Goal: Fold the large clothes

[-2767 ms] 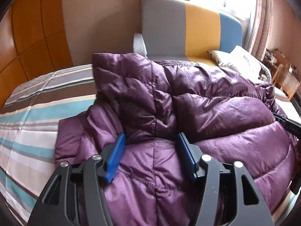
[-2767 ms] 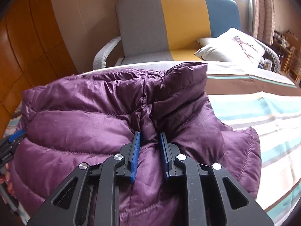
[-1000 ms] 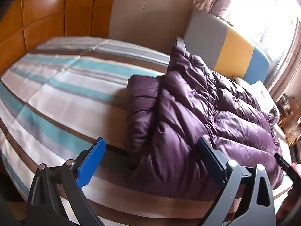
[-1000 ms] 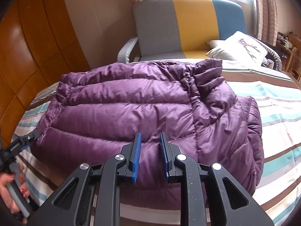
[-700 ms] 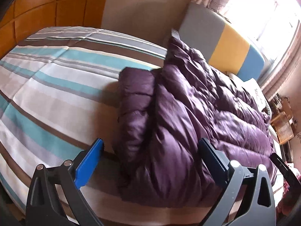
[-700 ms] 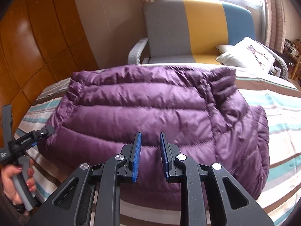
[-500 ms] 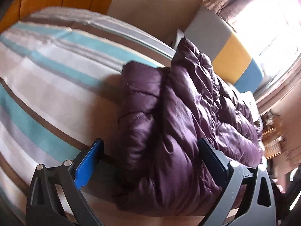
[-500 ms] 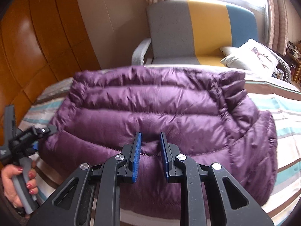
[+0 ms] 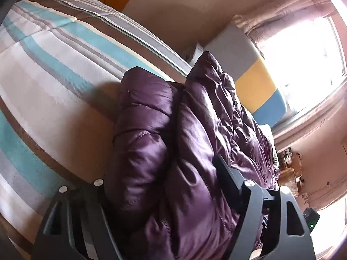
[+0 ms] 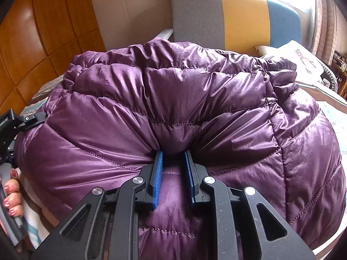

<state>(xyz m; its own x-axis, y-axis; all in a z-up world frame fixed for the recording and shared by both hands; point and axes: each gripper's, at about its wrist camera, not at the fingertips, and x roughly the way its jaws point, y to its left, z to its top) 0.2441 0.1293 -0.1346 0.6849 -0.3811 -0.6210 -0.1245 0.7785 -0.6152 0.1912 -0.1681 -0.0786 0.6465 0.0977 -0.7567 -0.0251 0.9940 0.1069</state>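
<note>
Fingers (image 10: 157, 174) on the right gripper (image 10: 173, 173) are nearly together, blue pads pinching a puffy fold of the purple down jacket (image 10: 177, 108) right at its near edge, so the quilted fabric bunches up between them. The left gripper (image 9: 164, 179) is spread wide with the thick folded end of the jacket (image 9: 195, 140) stuffed between its fingers (image 9: 225, 173); both fingers press into the fabric, though I can't tell if they're really clamping it or just straddling it. The jacket sits folded in a fat bundle on the striped bed (image 9: 54, 75), close to the near edge. In the right wrist view you can spot the left hand (image 10: 12, 192) with painted nails gripping its handle at the jacket's far left end. Behind the bed there's a grey, yellow and blue armchair (image 10: 234, 17) with a white cushion (image 10: 303, 60) on it.
</note>
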